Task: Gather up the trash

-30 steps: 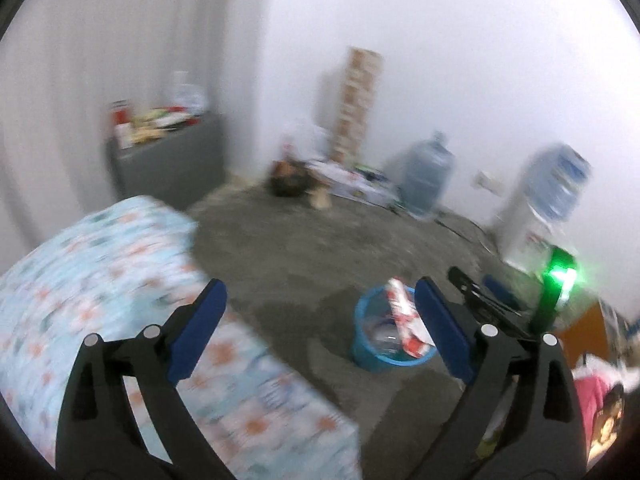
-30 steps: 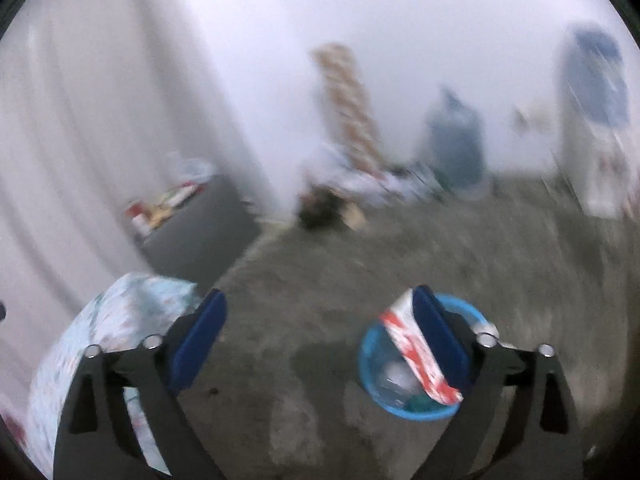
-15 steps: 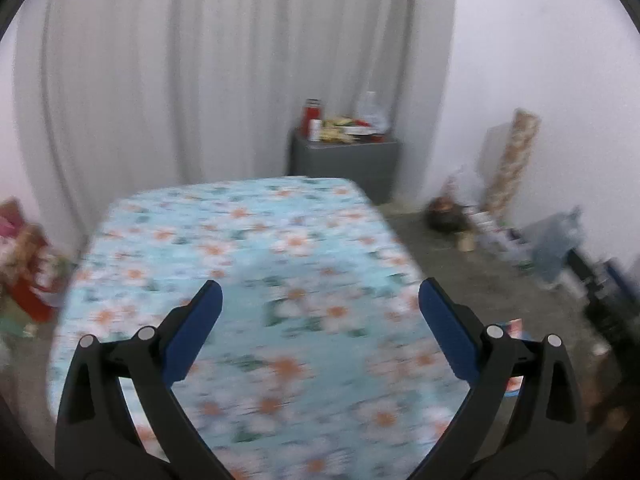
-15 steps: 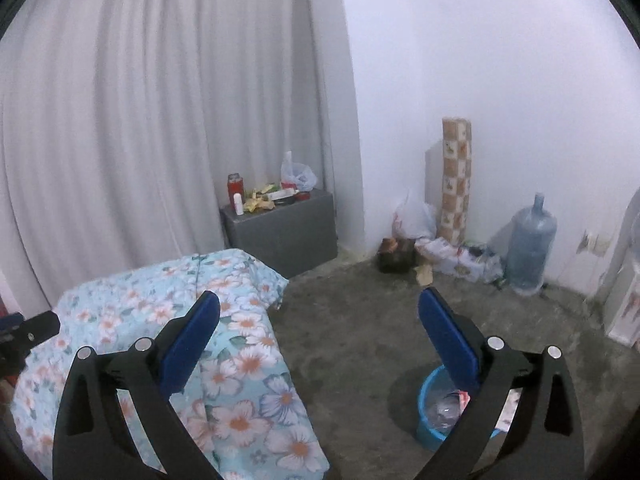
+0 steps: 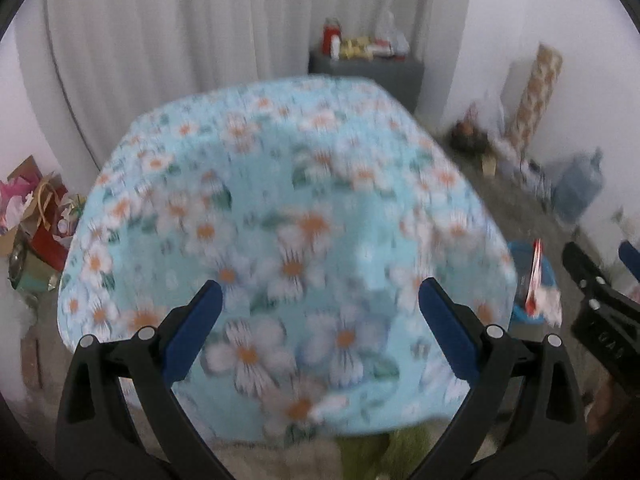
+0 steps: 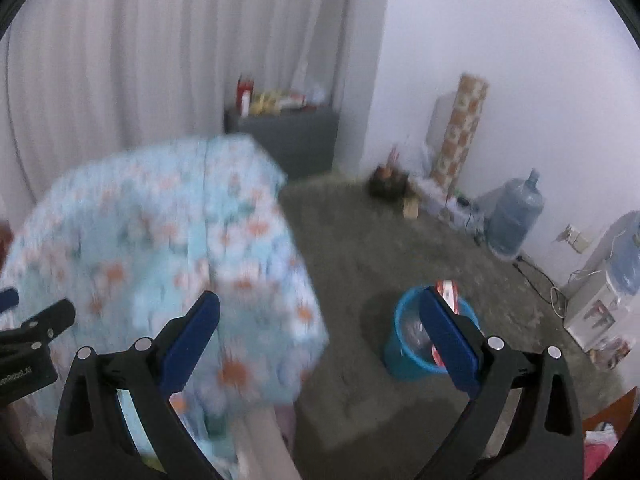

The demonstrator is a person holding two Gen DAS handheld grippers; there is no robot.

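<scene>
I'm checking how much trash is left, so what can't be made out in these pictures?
- Blue bin contents: right wrist view, partly behind the right gripper finger, blurred.
- Bed top: both views, motion blur; small litter would not show.
- Items on the grey cabinet: too small and blurred.
- Pile beside the bed: left wrist view, cut by the edge.

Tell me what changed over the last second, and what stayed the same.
Both grippers swung away from the blue bin toward the floral bed, which now fills the left gripper view. The right gripper still sees the bin, now lower right. Nothing was grasped or released. Both stayed open and empty, and the red-and-white wrapper stayed in the bin.
</scene>
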